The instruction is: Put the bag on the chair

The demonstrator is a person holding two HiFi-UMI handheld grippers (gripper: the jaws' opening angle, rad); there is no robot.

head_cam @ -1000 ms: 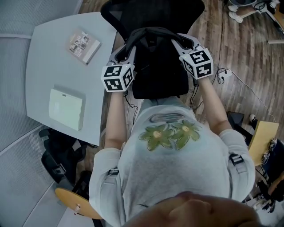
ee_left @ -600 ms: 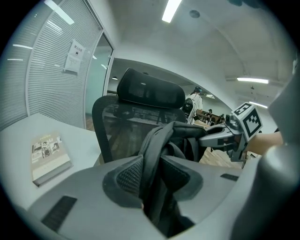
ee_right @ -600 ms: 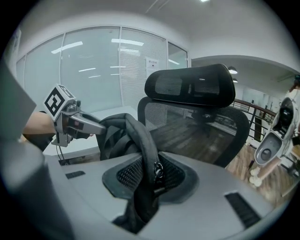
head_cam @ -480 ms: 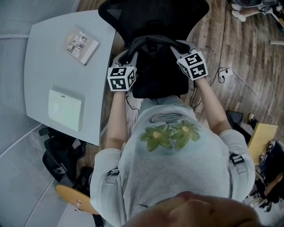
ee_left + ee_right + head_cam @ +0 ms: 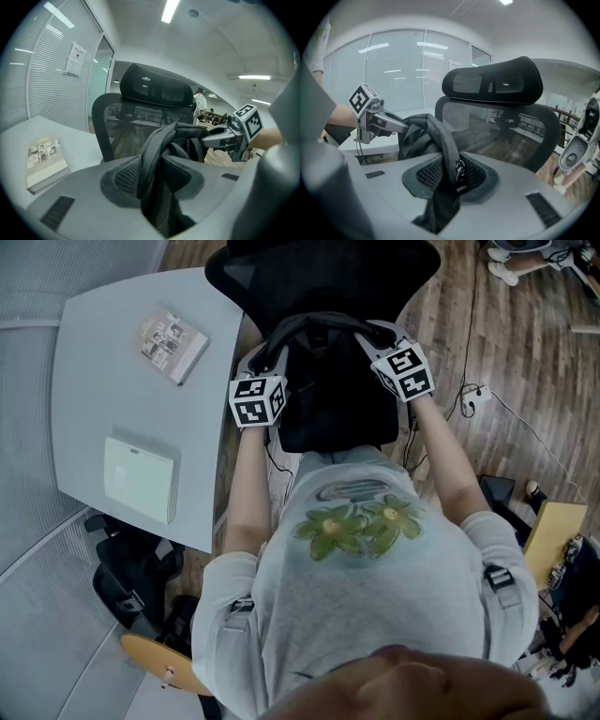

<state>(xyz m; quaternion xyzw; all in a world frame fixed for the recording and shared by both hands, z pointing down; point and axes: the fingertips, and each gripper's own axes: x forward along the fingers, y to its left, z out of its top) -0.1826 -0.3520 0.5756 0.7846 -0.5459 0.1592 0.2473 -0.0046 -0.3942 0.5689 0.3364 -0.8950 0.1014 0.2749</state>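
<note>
A black bag (image 5: 337, 399) hangs by its straps over the seat of a black mesh office chair (image 5: 323, 273). My left gripper (image 5: 266, 354) holds the left strap (image 5: 159, 145). Its jaws are opening, while the strap still fills the gap between the pads. My right gripper (image 5: 379, 334) is shut on the right strap (image 5: 436, 136), with a zipper pull pinched at the pads. In the left gripper view, the right gripper (image 5: 229, 136) shows beyond the strap, and the chair's headrest (image 5: 157, 89) rises just behind. The seat itself is hidden under the bag.
A grey table (image 5: 103, 390) stands at the left with a booklet (image 5: 175, 338) and a pale green box (image 5: 139, 474). Cables and a power strip (image 5: 476, 395) lie on the wooden floor at the right. Black gear (image 5: 131, 568) and a wooden stool (image 5: 159, 667) sit below the table.
Both grippers have carried the bag a little farther toward the chair's backrest, and the left gripper has drawn inward to the right.
</note>
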